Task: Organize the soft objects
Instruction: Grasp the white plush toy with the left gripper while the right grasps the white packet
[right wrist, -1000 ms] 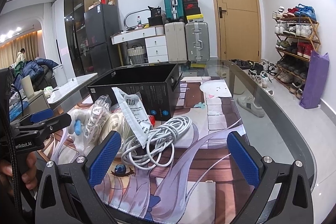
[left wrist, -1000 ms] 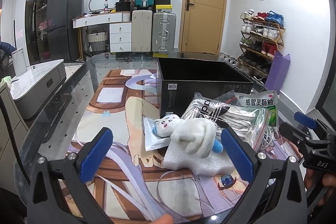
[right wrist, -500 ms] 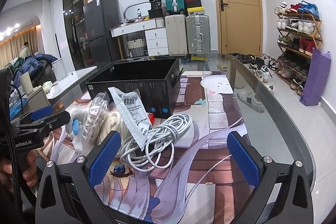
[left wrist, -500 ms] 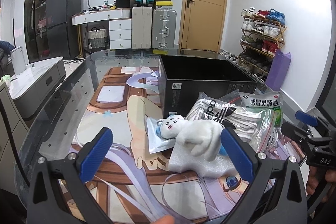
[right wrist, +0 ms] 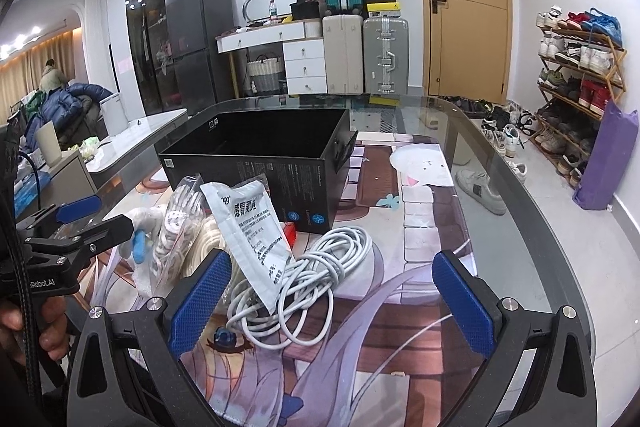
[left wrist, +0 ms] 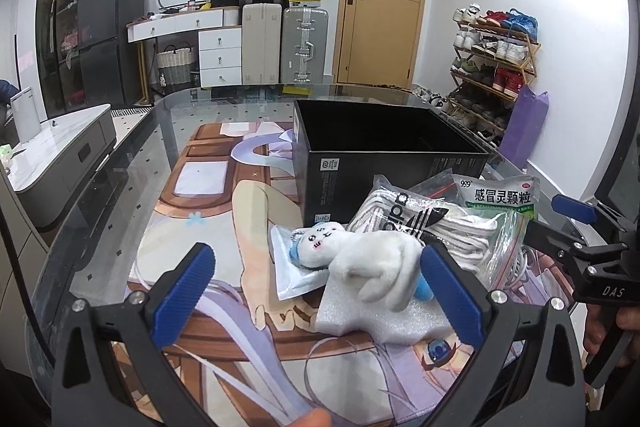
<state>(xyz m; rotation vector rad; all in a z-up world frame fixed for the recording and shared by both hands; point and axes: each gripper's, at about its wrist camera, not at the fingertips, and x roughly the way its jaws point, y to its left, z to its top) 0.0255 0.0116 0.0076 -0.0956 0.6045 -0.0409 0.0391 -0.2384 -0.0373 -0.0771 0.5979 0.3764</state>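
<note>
A white plush toy [left wrist: 360, 259] lies on a white foam block [left wrist: 384, 315] on the printed mat. Behind it are a bagged white rope with an Adidas logo [left wrist: 432, 223], a medicine sachet [left wrist: 500, 195] and an open black box [left wrist: 384, 155]. My left gripper [left wrist: 316, 299] is open and empty, just short of the plush. My right gripper [right wrist: 328, 291] is open and empty over a coiled white cable [right wrist: 312, 283], with the sachet [right wrist: 252, 227] leaning beside it. The black box [right wrist: 272, 163] stands behind the pile.
The glass table edge [right wrist: 540, 227] curves at the right, with a shoe rack [right wrist: 576, 83] and purple bag [right wrist: 608, 155] beyond. Suitcases [left wrist: 280, 47] and a drawer unit stand at the back wall. A grey cabinet [left wrist: 60, 155] is left of the table.
Both grippers have moved slightly forward and higher, so the pile and the box sit a little lower and closer in view. Both stay open.
</note>
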